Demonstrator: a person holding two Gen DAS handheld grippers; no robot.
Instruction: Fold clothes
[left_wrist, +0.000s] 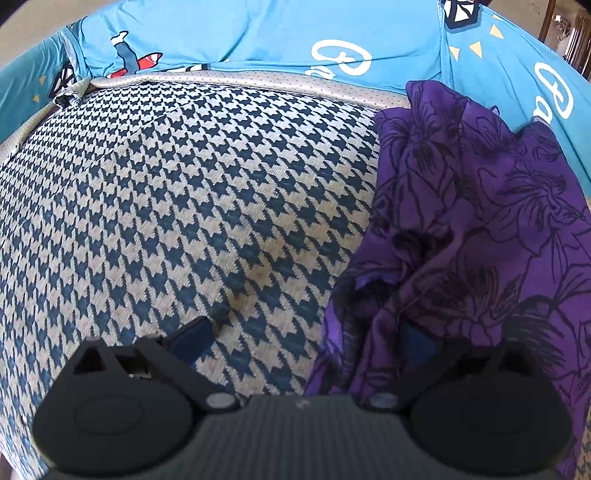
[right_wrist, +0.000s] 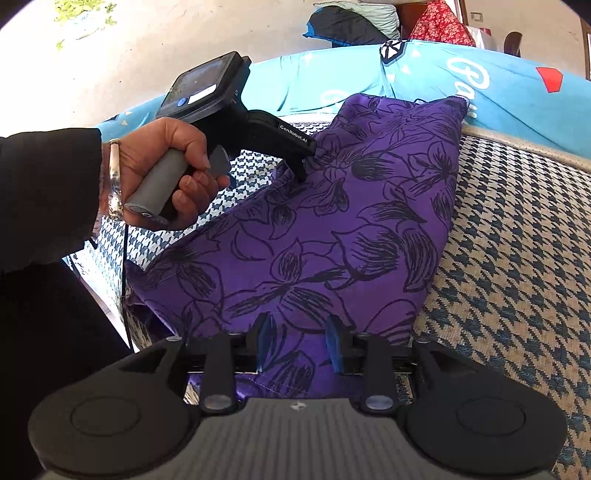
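both grippers, left (left_wrist: 306, 332) and right (right_wrist: 300, 345), stand open at purple cloth (right_wrist: 332, 229) edges; houndstooth cover (left_wrist: 166, 203) bare leftward.

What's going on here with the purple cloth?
A person is folding a purple floral garment on a houndstooth surface. The left claw stands open at the garment's edge, one finger under the fabric. The right claw hovers over the near edge, jaws parted, gripping nothing.

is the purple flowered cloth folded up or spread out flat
Folded, though loosely: the purple cloth lies as a narrow doubled strip, its left edge still rumpled.
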